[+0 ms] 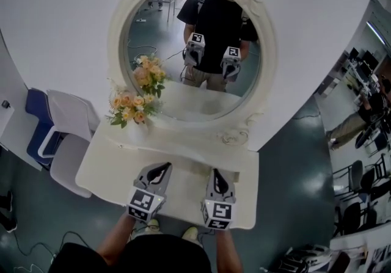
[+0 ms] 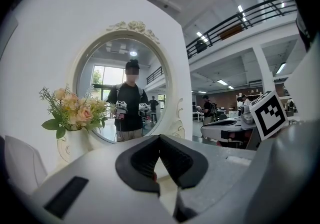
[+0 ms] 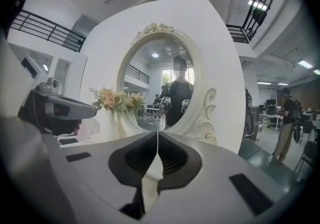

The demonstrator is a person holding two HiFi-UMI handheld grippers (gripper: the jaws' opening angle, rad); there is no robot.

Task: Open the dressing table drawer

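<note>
Well, I see the white dressing table (image 1: 110,168) under its oval mirror (image 1: 201,102); I cannot make out its drawer from above. Peach flowers (image 1: 129,107) stand at its back left. My left gripper (image 1: 160,171) and right gripper (image 1: 218,175) hang side by side over the tabletop's near edge, both with fingers pressed together on nothing.

Surface: white dressing table (image 1: 113,165), directly below the oval mirror (image 1: 156,33).
On it: vase of peach flowers (image 1: 130,109), at the mirror's lower-left edge.
</note>
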